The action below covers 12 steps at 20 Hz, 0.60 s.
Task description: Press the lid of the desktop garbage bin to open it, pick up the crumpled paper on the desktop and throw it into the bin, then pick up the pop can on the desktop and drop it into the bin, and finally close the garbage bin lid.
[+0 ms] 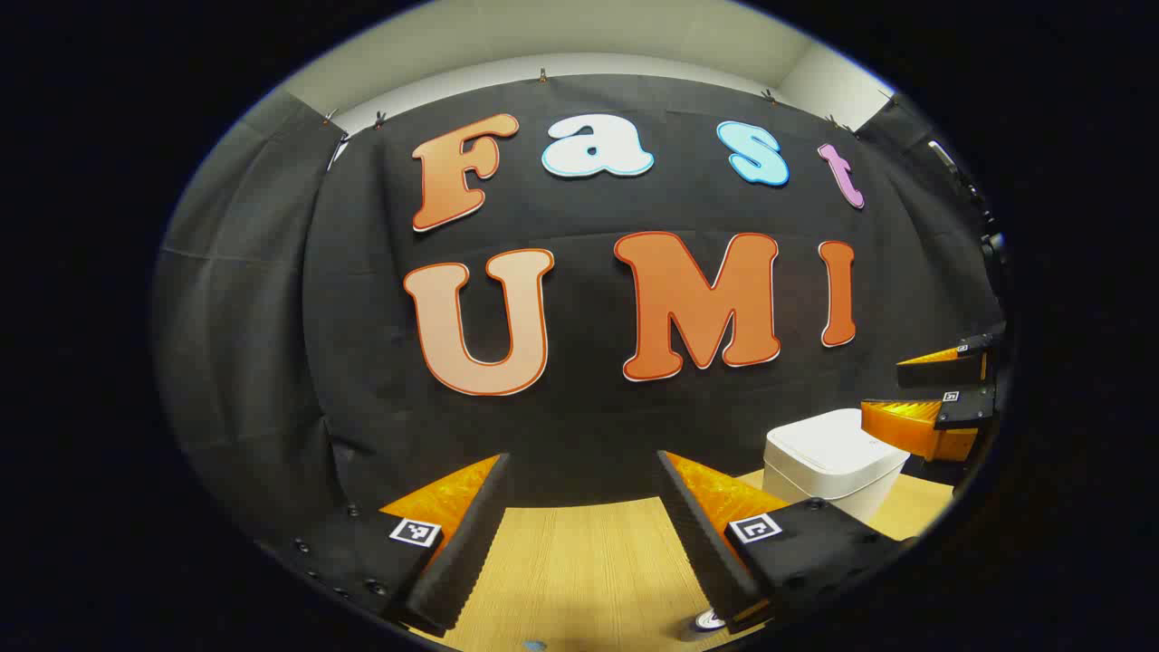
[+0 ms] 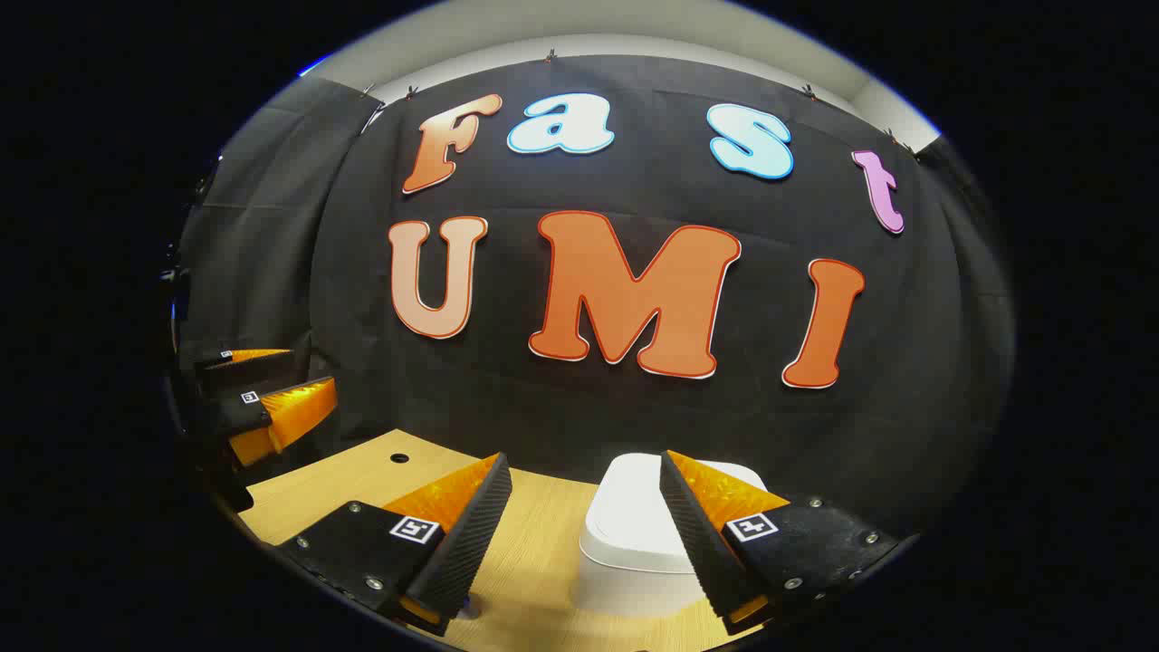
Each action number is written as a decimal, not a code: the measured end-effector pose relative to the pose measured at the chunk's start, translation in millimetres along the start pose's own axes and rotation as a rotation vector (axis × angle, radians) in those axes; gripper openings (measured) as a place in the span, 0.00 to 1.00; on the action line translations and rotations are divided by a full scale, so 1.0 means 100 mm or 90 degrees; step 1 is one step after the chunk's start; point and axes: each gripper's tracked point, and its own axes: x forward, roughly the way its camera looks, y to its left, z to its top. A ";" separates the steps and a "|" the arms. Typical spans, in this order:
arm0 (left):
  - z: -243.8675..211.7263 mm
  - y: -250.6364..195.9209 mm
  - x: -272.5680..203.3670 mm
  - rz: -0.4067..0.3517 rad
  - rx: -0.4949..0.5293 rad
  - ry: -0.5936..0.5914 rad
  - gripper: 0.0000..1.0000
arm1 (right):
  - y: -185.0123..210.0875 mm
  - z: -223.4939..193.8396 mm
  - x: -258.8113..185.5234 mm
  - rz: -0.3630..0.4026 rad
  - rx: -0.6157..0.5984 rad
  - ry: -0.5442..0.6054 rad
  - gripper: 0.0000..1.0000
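Observation:
The white desktop bin (image 1: 833, 462) stands on the wooden table (image 1: 579, 561) at the right, with its lid down. In the right gripper view the bin (image 2: 629, 525) is close below and ahead, partly behind my right finger. My left gripper (image 1: 584, 457) is open above the table with nothing between its fingers. My right gripper (image 2: 584, 457) is open too, just over the near side of the bin lid. A small round silvery thing (image 1: 711, 620), perhaps the can's top, peeks out under my left gripper's right finger. A pale scrap (image 2: 466, 611) lies at the bottom edge, too small to identify.
The right gripper (image 1: 883, 387) hovers above and right of the bin. From the other side the left gripper (image 2: 312, 369) hangs at the far left over the table. A small round hole (image 2: 399, 458) marks the tabletop. The black cloth wall stands close behind the table.

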 end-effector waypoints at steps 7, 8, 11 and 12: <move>-0.01 0.03 -0.07 0.005 -0.003 0.003 1.00 | -0.01 -0.01 -0.03 -0.006 0.003 0.003 0.99; -0.01 0.04 -0.08 0.006 -0.003 0.003 1.00 | -0.02 0.00 -0.03 -0.006 0.002 0.003 0.99; -0.01 0.05 -0.09 0.009 -0.002 0.002 1.00 | -0.06 0.03 -0.04 -0.012 -0.005 0.000 0.99; -0.02 0.04 -0.09 0.010 -0.002 0.002 1.00 | -0.08 0.04 -0.04 -0.014 -0.006 -0.002 0.99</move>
